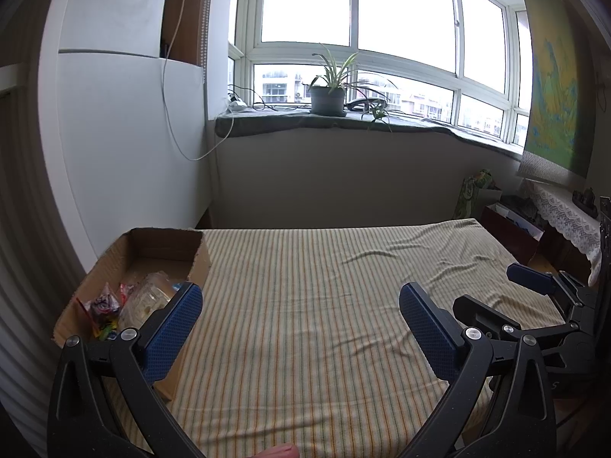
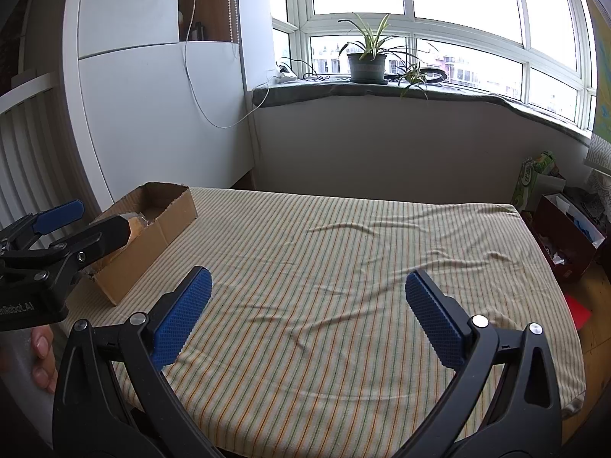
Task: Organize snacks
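1. Left wrist view: left gripper nearest, jaws spread wide, nothing between the blue pads, hanging over the striped cloth.
2. Just left of that gripper, touching its left pad in the picture: open cardboard box at the cloth's left edge, holding the snacks, several clear and coloured packets heaped at the near end.
3. Right of the left gripper, low at the frame edge: right gripper, released, also empty.
4. No loose packet visible anywhere on the cloth outside the box.
5. Right wrist view: right gripper nearest, jaws wide apart, nothing held, over bare cloth.
6. Left of the box's near end: left gripper, released, one finger across the box opening; contents mostly hidden by it, only a pale wrapper showing.
7. Far behind the box: windowsill with a potted plant; off the cloth's right edge, a red carton of clutter on the floor.
8. Judgement: sorting looks finished or nearly so, since every visible packet sits inside the box.
9. Advice for the step in hand: look along the cloth's edges for strays; if none, keep both claws open and lift clear of the box wall so the thin cardboard is not dragged or tipped; for any further packet, pinch at the sealed seam, lower fully inside the box, then let go.
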Available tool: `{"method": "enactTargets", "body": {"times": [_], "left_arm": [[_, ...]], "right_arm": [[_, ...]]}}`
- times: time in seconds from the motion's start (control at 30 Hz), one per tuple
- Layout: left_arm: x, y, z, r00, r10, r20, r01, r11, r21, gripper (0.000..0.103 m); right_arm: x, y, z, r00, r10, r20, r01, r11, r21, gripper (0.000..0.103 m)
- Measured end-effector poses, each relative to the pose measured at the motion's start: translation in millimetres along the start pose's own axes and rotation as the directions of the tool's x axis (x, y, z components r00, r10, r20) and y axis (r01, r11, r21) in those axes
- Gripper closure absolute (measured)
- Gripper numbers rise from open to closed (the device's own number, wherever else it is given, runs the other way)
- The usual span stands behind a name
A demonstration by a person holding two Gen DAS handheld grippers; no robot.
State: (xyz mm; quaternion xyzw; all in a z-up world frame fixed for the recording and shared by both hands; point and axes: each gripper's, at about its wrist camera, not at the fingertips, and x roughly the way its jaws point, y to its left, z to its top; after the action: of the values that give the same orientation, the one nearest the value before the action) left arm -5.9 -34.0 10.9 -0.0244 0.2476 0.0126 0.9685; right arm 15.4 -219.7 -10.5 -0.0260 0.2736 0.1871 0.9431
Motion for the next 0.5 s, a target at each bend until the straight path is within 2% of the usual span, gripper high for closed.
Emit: {"method": "enactTargets", "body": {"times": [0.5], "left_arm": [[1.8, 0.7, -3.7, 1.000, -0.019, -0.018, 0.018, 1.000, -0.012, 0.000]], "right_arm": [[0.7, -2.3, -3.0, 1.000, 0.001, -0.005, -0.001, 1.000, 0.000, 0.000]]}}
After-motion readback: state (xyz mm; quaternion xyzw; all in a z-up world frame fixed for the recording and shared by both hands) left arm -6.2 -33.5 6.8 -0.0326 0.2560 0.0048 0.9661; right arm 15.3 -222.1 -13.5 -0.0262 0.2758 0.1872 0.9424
